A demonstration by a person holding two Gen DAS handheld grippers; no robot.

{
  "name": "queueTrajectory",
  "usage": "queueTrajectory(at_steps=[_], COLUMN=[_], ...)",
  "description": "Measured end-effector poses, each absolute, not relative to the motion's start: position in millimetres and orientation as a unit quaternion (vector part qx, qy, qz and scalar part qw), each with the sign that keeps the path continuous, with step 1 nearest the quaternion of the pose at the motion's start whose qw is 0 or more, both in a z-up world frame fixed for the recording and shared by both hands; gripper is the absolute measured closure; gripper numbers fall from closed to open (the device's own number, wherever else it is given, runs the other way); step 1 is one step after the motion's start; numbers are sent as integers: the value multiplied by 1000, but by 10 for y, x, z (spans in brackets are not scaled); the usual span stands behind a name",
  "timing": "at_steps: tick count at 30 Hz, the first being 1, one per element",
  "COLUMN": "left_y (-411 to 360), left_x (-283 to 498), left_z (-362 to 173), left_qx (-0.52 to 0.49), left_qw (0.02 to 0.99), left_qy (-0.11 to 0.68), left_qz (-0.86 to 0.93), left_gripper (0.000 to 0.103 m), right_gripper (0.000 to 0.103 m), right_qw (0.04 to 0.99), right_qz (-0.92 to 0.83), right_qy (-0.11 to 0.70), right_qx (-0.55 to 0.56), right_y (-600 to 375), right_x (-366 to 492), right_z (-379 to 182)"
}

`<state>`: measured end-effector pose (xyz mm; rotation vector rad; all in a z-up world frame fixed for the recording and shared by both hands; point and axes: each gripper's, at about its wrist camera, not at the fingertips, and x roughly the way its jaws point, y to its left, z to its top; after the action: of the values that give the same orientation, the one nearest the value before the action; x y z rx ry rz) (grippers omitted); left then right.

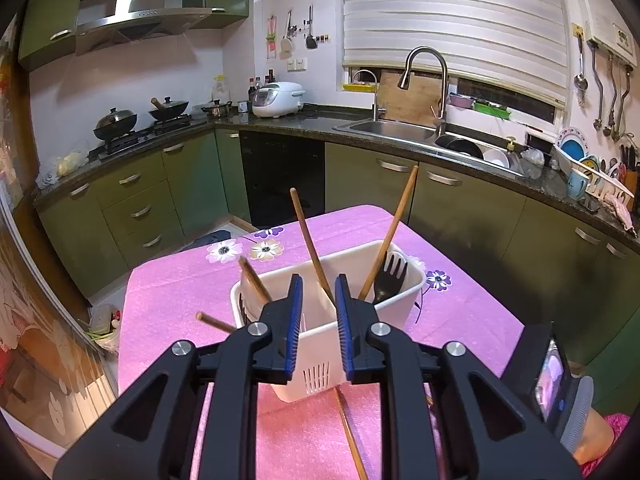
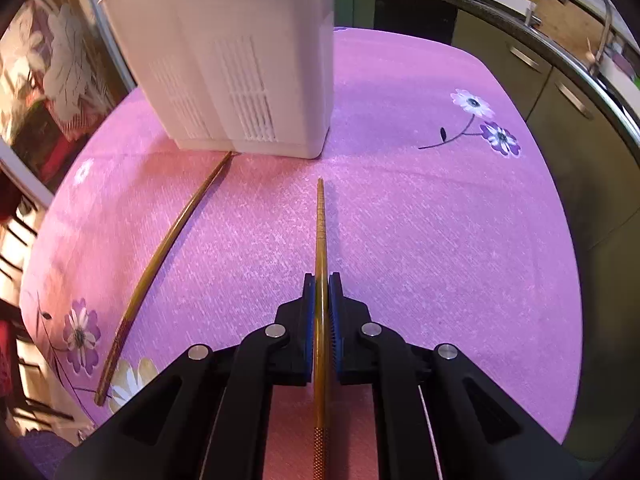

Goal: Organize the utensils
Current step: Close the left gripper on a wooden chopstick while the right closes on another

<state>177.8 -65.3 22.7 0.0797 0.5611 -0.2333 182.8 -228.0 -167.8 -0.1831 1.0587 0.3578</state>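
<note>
A white slotted utensil holder point(image 1: 400, 286) stands on the pink table cloth point(image 1: 180, 280). It holds several wooden chopsticks point(image 1: 308, 240) and a black fork point(image 1: 390, 276). My left gripper point(image 1: 317, 296) is open and empty, just in front of the holder. One chopstick point(image 1: 350, 432) lies on the cloth below it. My right gripper point(image 2: 321, 292) is shut on a brown chopstick point(image 2: 320, 224), held low over the cloth and pointing at the holder point(image 2: 224, 60). Another chopstick point(image 2: 160, 264) lies on the cloth to the left, its tip touching the holder's base.
Green kitchen cabinets point(image 1: 460, 208) and a dark counter with a sink point(image 1: 384, 128) run behind the table. The stove with pans point(image 1: 140, 120) is at far left. The table's edge point(image 2: 560, 280) lies to the right. The right hand's device point(image 1: 554, 376) shows at lower right.
</note>
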Motion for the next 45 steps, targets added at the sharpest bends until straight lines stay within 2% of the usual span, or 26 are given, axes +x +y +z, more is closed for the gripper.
queueTrajectory(at_steps=[1,3,5,6,8,10,12,14,21,28,33,37,39,42,43,45], left_y=[-660,-660,-667,-671,-692,-693,-693,-704,-832,-912,-936,-924,-914,-885,-876,-864], left_x=[1756,1685,1603,1536,1449,1345,1302,1289,1506,1652,1703,1737,1744,1751,1755,1749], left_z=[237,255,247,225,153,6,-144,-355,-1154,-1316,-1398,-1417,-1419,-1406,-1404,-1403], left_qx=[39,39,41,43,55,59,60,58,68,72,62,57,54,49,47,43], left_qw=[954,954,952,950,946,940,932,922,881,875,865,864,864,866,866,867], left_qy=[275,273,278,282,292,312,333,362,456,469,487,490,490,487,487,486], left_qz=[-116,-120,-125,-128,-126,-124,-126,-124,-108,-96,-103,-104,-101,-99,-101,-102], left_gripper=[87,87,82,81,79,79,77,67,65,59,60,63,68,84,93,95], right_gripper=[79,58,58,63,75,96,96,96,96,96,96,97,97,97,97,97], right_qw=[843,844,842,839,836,832,833,832,836,836,836,835,835,834,834,833], right_qz=[170,173,173,171,180,192,192,193,183,194,199,202,202,202,202,203], right_qy=[502,497,498,501,505,507,505,507,508,505,504,505,505,506,506,507], right_qx=[-92,-105,-115,-126,-121,-117,-118,-113,-99,-89,-86,-84,-86,-85,-85,-86], right_y=[-2264,-2198,-2137,-2093,-2067,-2051,-2044,-2074,-2278,-2342,-2351,-2371,-2375,-2378,-2385,-2381], right_x=[1848,1911,1969,2007,2027,2020,2007,2017,2046,2054,2026,2041,2042,2047,2048,2054], right_z=[-1667,-1633,-1634,-1654,-1666,-1672,-1681,-1686,-1686,-1696,-1690,-1689,-1680,-1677,-1680,-1679])
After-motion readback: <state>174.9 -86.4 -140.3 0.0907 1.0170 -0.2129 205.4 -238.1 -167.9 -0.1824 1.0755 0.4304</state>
